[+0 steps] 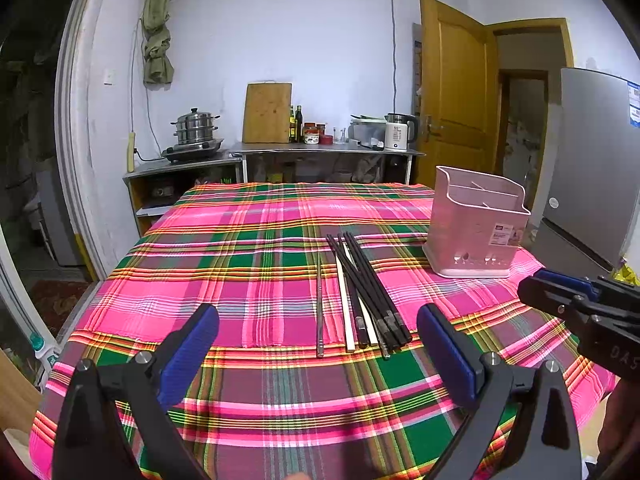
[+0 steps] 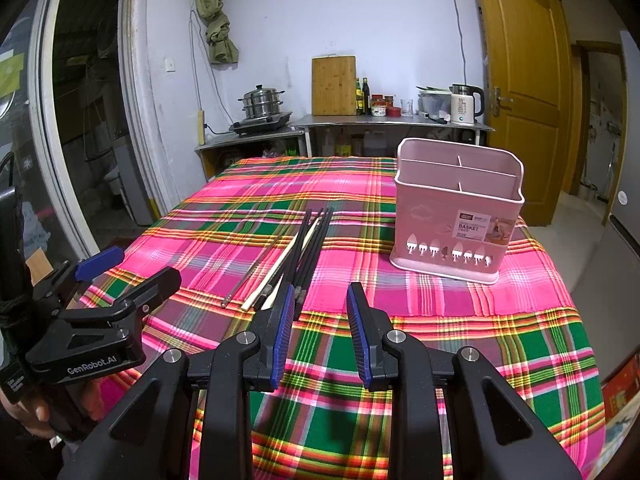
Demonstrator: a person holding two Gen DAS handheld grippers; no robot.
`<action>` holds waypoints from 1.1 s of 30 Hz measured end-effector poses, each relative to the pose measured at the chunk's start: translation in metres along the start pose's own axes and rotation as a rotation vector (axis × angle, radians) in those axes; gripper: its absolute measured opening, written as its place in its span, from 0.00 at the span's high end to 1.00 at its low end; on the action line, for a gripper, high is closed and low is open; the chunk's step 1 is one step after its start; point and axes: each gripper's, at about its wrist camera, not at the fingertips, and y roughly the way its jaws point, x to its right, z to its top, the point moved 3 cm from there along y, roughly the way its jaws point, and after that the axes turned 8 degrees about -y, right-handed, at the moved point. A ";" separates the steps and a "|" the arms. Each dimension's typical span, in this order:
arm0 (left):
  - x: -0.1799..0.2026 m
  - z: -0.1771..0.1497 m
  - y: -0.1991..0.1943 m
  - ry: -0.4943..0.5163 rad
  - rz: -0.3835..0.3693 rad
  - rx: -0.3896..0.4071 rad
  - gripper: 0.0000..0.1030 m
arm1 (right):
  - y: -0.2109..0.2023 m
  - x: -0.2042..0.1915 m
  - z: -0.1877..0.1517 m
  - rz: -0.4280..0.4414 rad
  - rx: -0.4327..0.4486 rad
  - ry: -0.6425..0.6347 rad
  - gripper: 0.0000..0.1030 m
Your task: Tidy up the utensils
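Observation:
Several chopsticks [image 1: 362,292], black, pale and metal, lie in a loose bundle on the plaid tablecloth; in the right wrist view they [image 2: 298,246] lie ahead and left. A pink utensil basket [image 1: 476,222] with dividers stands upright at the right; it also shows in the right wrist view [image 2: 456,208]. My left gripper [image 1: 318,356] is wide open and empty, just short of the chopsticks' near ends. My right gripper [image 2: 318,308] is open and empty, its left finger [image 2: 282,320] beside the bundle's near ends. Each gripper shows in the other's view, the right one [image 1: 560,296] and the left one [image 2: 116,276].
The table [image 2: 440,340] is covered by a pink, green and yellow plaid cloth. Behind it a steel counter [image 1: 328,148] holds a steamer pot, cutting board, bottles and a kettle. A wooden door [image 1: 452,92] and a fridge [image 1: 596,160] stand at the right.

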 end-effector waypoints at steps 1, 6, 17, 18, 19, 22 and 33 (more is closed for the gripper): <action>0.000 0.000 0.000 -0.001 0.000 0.001 0.02 | -0.001 0.001 0.000 0.000 0.000 0.000 0.73; 0.001 0.000 -0.002 0.001 -0.003 0.001 0.02 | -0.001 0.001 0.000 0.000 0.001 0.001 0.73; 0.002 0.000 -0.003 0.001 -0.002 0.000 0.02 | -0.001 0.001 0.000 0.000 0.000 0.002 0.73; 0.002 0.000 -0.002 0.002 -0.003 0.000 0.02 | -0.001 0.001 0.000 0.000 0.000 0.001 0.73; 0.002 0.000 -0.003 0.002 -0.003 0.000 0.02 | -0.001 0.001 0.000 0.000 0.000 0.002 0.73; 0.002 -0.001 -0.002 0.002 -0.002 0.000 0.02 | -0.001 0.001 0.000 0.000 0.000 0.001 0.73; 0.003 -0.001 -0.002 0.001 -0.002 0.000 0.02 | 0.000 0.001 0.000 0.000 -0.001 0.002 0.73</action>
